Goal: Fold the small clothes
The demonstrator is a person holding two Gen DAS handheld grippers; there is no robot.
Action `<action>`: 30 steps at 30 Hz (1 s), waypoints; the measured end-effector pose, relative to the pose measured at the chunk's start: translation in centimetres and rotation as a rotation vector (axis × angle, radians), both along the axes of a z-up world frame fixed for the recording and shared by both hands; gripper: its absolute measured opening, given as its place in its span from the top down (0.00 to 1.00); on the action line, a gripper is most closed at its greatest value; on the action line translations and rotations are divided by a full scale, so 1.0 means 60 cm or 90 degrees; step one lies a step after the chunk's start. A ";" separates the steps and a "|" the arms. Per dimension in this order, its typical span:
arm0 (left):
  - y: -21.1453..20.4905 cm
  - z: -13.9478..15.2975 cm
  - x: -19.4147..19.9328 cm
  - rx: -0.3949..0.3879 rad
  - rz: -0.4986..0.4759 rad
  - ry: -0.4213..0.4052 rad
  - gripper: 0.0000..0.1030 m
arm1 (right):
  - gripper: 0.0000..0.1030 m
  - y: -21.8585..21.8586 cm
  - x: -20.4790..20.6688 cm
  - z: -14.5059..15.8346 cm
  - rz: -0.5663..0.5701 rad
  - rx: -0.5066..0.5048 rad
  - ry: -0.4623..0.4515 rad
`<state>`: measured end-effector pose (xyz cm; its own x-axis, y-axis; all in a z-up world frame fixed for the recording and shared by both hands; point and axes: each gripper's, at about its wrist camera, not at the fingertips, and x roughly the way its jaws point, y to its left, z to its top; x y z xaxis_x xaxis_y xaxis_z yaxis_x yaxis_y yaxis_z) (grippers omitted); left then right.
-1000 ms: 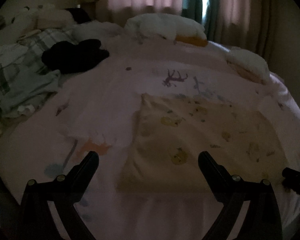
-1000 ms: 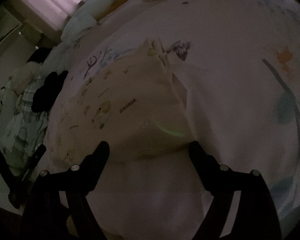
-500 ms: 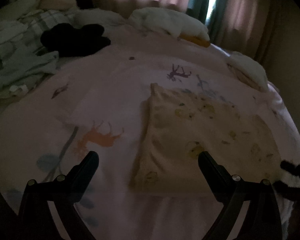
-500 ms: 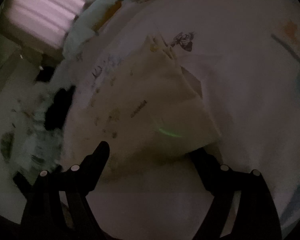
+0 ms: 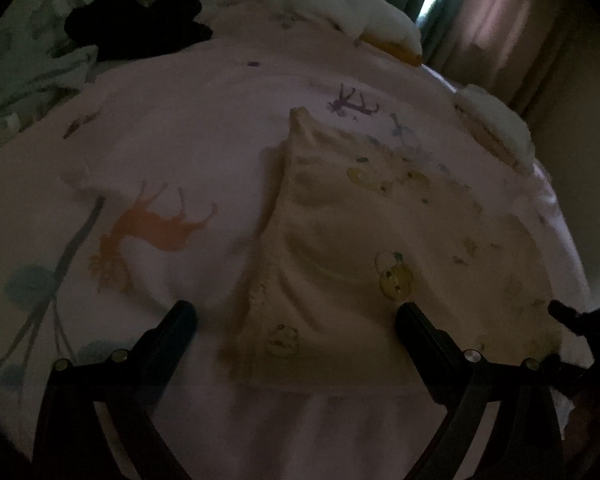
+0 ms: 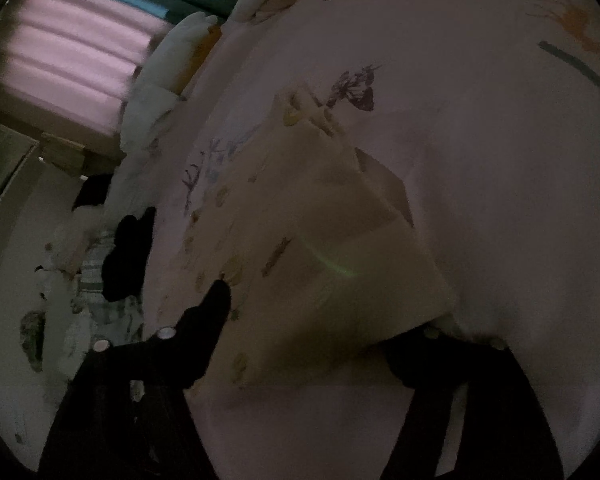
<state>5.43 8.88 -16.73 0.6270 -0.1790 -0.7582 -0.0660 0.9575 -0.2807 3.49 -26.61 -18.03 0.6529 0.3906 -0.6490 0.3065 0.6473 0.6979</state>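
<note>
The cream printed garment (image 5: 380,240) lies flat on the bed (image 5: 180,140), its near hem at about 6 o'clock in both wrist views and its narrow end reaching toward 12 o'clock, near a purple deer print on the sheet. In the right wrist view one corner of it is lifted at 4 o'clock, draping over the lower finger of the right hand-held gripper (image 6: 324,316); the jaws have just been closing with that corner between them, but the lower finger is hidden under the cloth, so I cannot tell whether the pads already press.

The left hand-held gripper (image 5: 296,312) hovers spread wide over the near left corner of the garment, pinching nothing.

The main risks, as I judge them: the right jaws may catch only one layer, or a fold of the sheet along with the cloth, so the fold drags the bedding. If the left side grips late or off the corner, the hem could skew and the fold land crooked. The dim light makes edges hard to read. A dark pile of clothes (image 5: 136,28) at 10 o'clock sits well apart and should not interfere.
</note>
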 end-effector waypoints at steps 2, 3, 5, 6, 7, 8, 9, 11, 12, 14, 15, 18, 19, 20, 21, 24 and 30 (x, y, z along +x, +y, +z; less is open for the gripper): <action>-0.005 0.000 0.000 0.015 -0.008 0.003 0.04 | 0.45 -0.001 0.004 -0.001 -0.003 -0.009 0.007; -0.006 0.000 0.001 0.018 -0.011 0.005 0.04 | 0.47 -0.005 0.006 -0.003 -0.004 -0.010 0.009; -0.003 0.000 0.001 0.015 -0.009 0.007 0.04 | 0.55 -0.010 0.006 -0.005 -0.009 -0.009 0.013; -0.001 0.000 0.001 0.014 -0.008 0.007 0.04 | 0.56 -0.013 0.005 -0.008 -0.013 -0.009 0.016; 0.000 0.000 0.001 0.012 -0.007 0.007 0.04 | 0.59 -0.015 0.004 -0.009 -0.014 -0.009 0.018; 0.000 0.000 0.001 0.011 -0.006 0.007 0.04 | 0.61 -0.017 0.005 -0.010 -0.013 -0.009 0.018; -0.001 0.000 0.000 0.013 -0.007 0.008 0.04 | 0.62 -0.018 0.004 -0.011 -0.009 -0.011 0.019; -0.003 0.000 0.000 0.016 -0.009 0.009 0.04 | 0.67 -0.021 0.006 -0.011 -0.004 -0.017 0.021; -0.004 0.000 0.000 0.016 -0.008 0.009 0.04 | 0.67 -0.024 0.006 -0.012 -0.003 -0.020 0.022; -0.004 0.000 0.001 0.017 -0.008 0.009 0.04 | 0.68 -0.027 0.006 -0.013 -0.001 -0.024 0.021; -0.005 0.000 0.001 0.020 -0.009 0.009 0.04 | 0.69 -0.028 0.006 -0.013 0.000 -0.030 0.021; -0.004 0.001 0.002 0.025 -0.011 0.010 0.04 | 0.72 -0.026 0.006 -0.014 0.006 -0.057 0.020; -0.005 0.001 0.001 0.027 -0.011 0.010 0.04 | 0.73 -0.026 0.007 -0.014 0.007 -0.066 0.019; -0.006 0.001 0.002 0.029 -0.011 0.010 0.04 | 0.75 -0.024 0.007 -0.015 0.009 -0.074 0.019; -0.007 0.000 0.002 0.031 -0.011 0.010 0.04 | 0.76 -0.022 0.009 -0.015 0.012 -0.085 0.019; -0.012 -0.001 0.003 0.043 -0.010 0.011 0.04 | 0.77 -0.016 0.011 -0.013 0.020 -0.113 0.019; -0.015 -0.002 0.005 0.049 -0.009 0.013 0.04 | 0.78 -0.011 0.015 -0.011 0.029 -0.151 0.014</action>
<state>5.71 7.97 -16.86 0.6086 -0.1293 -0.7828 -0.0568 0.9770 -0.2055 4.36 -27.28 -18.72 0.6225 0.2550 -0.7399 0.2862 0.8057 0.5185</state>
